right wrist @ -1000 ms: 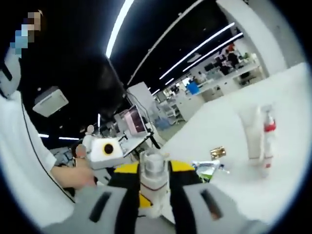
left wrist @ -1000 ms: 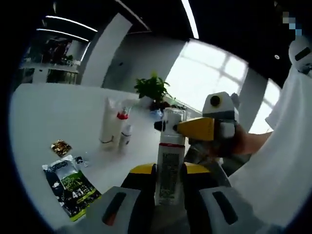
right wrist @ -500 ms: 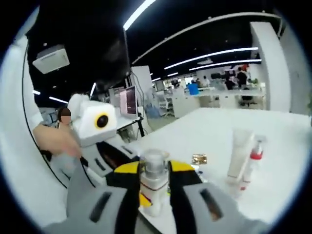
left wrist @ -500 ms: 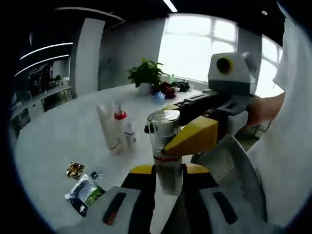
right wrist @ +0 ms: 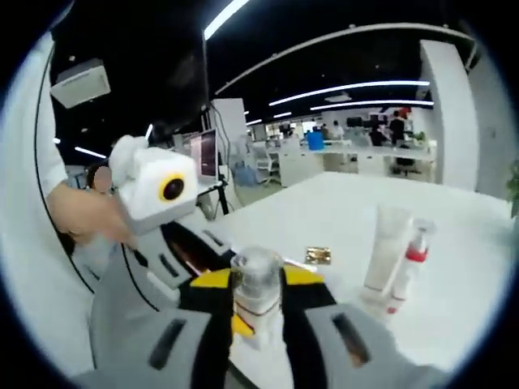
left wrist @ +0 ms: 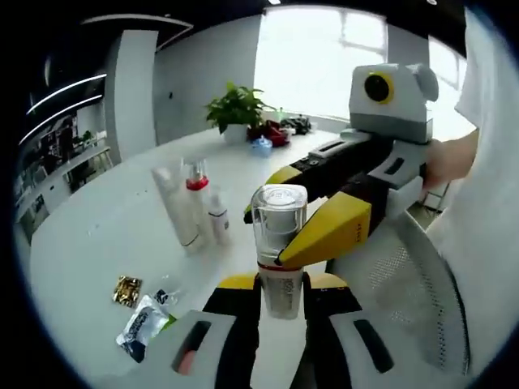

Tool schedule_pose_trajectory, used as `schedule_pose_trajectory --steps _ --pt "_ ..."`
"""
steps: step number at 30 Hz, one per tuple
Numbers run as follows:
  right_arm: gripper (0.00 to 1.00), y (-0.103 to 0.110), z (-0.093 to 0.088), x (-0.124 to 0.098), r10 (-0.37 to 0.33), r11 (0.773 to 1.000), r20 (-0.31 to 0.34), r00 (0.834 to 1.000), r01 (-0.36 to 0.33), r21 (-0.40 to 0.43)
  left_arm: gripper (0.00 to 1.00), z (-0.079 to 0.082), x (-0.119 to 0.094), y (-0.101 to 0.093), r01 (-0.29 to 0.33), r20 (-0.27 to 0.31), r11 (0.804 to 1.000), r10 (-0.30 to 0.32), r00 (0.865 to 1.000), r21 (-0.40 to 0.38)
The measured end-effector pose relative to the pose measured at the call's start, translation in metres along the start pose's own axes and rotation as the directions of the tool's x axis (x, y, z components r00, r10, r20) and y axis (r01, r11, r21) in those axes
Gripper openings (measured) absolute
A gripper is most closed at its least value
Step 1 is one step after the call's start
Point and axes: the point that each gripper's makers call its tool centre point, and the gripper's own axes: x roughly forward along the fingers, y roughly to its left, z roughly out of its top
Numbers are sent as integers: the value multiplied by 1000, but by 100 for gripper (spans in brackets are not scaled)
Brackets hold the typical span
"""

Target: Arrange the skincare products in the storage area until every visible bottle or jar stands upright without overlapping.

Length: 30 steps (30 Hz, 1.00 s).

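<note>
Clear-capped bottle (left wrist: 279, 251) looks rigid, slippery | left gripper (left wrist: 280, 296) fingers closed on body | right gripper (right wrist: 255, 304) fingers closed below cap.

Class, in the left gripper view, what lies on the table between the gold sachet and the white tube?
Nothing: between the gold sachet and the white tube the white table is bare.

Potted plant (left wrist: 235, 109), gold sachet (left wrist: 126, 290)

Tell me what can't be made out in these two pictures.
- Held bottle: its base sits hidden between the left gripper jaws, left gripper view.
- Foil packets: print too small, left gripper view.
- Tube and pump bottle: labels blurred, right gripper view.
</note>
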Motion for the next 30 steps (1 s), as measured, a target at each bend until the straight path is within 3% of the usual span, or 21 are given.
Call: schedule_pose_trajectory --steps 16,25,30 --pt "21 -43 -60 28 -104 994 -146 984 108 17 17 -44 54 33 22 -103 999 -17 995 48" --pt "22 -48 -77 36 -133 991 -192 972 136 3 17 -59 66 41 36 -117 997 -29 993 65" --pt "22 -51 -78 40 -143 989 -190 971 146 3 17 -59 68 44 41 -106 997 -34 994 58"
